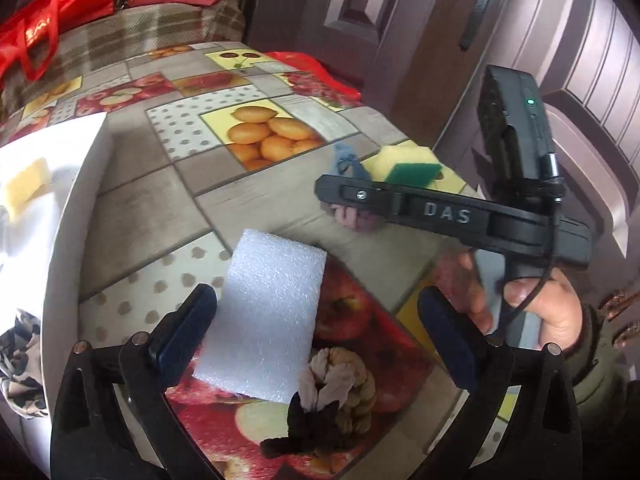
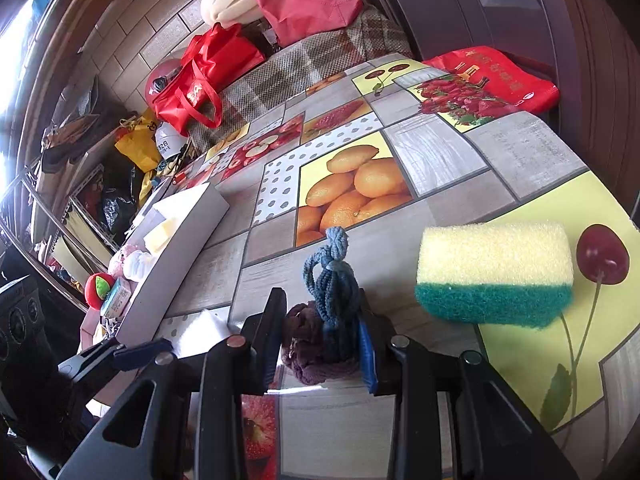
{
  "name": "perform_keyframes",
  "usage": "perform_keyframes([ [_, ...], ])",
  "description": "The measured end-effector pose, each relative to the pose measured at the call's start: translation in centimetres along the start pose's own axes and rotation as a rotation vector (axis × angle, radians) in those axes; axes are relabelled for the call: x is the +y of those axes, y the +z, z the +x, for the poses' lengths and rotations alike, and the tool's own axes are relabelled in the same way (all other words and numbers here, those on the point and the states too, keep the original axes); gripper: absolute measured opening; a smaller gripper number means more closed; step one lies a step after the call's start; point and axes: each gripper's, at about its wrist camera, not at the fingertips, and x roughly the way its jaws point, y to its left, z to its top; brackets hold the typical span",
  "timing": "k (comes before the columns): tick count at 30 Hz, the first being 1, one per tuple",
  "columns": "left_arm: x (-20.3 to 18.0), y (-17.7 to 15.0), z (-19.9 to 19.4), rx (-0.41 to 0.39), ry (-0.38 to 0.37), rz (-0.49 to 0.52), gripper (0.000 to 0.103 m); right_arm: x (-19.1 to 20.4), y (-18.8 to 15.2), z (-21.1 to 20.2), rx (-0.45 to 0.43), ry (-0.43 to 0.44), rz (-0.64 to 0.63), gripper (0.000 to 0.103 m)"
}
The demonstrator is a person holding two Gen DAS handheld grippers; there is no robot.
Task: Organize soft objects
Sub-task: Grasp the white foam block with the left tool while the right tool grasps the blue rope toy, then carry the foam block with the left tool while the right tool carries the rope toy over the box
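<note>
the right gripper (image 2: 320,330) has its fingers (image 2: 272,336) pinching a bundle of knotted cloth, a blue braided piece (image 2: 334,280) on a purple knitted one (image 2: 308,344), low over the worktop (image 2: 440,160) with the fruit-pattern oilcloth, i think to lift both together. the left gripper (image 1: 316,336) has its fingers spread and holds nothing; between them lie a white foam rectangle (image 1: 268,316) and a small bundle of beige, white and black cloth (image 1: 332,396), so it seems to prepare the next pick. the white open box (image 1: 80,200) stands at the left side of the worktop and already holds a pale yellow sponge piece (image 1: 26,186). the yellow sponge with green scouring layer (image 2: 494,272) lies near the right edge, so a push there could drop it. the middle of the worktop is free for carrying toward the box.
</note>
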Motion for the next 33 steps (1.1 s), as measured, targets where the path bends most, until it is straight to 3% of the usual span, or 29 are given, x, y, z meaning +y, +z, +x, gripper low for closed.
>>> perform_keyframes([
  [3,-0.4,0.2,-1.2,-0.068,0.15,0.055,0.101,-0.2,0.1,0.0,0.003,0.005,0.008,0.033],
  [5,0.9,0.7,-1.5,-0.073,0.21,0.012,0.101,-0.2,0.1,0.0,0.003,0.004,0.004,0.033],
  [8,2.2,1.4,-1.3,-0.032,0.198,-0.02,0.101,-0.3,0.1,0.0,0.002,0.005,0.003,0.033],
  [12,0.3,1.5,0.7,0.068,0.161,0.088,0.1,-0.3,0.0,0.0,0.003,0.005,0.002,0.033],
  [14,-1.2,1.1,1.9,0.102,0.224,0.167,0.098,-0.3,0.1,0.0,0.003,0.005,0.003,0.033],
  [17,-1.7,0.4,3.6,0.148,0.273,0.218,0.079,-0.2,0.1,0.0,0.002,0.005,0.003,0.033],
  [18,-1.5,0.3,3.4,0.14,0.25,0.205,0.069,-0.2,0.1,0.0,0.002,0.004,0.002,0.033],
  [19,-1.4,0.3,3.2,0.138,0.229,0.204,0.051,-0.3,0.1,0.0,0.001,0.005,0.002,0.033],
  [20,-1.4,0.3,3.1,0.133,0.237,0.214,0.051,-0.2,0.1,0.0,0.001,0.007,-0.001,0.033],
  [25,-1.4,-0.3,2.1,0.05,0.256,0.241,0.051,1.0,-0.1,-0.6,-0.034,0.014,-0.064,0.025],
  [29,-1.0,-0.8,-0.7,-0.123,0.228,0.214,0.051,1.9,-0.4,-2.0,-0.107,0.011,-0.103,0.024],
  [33,-0.2,-2.6,-4.8,-0.286,0.246,0.19,0.051,3.2,-1.2,-4.2,-0.235,-0.017,-0.158,0.023],
])
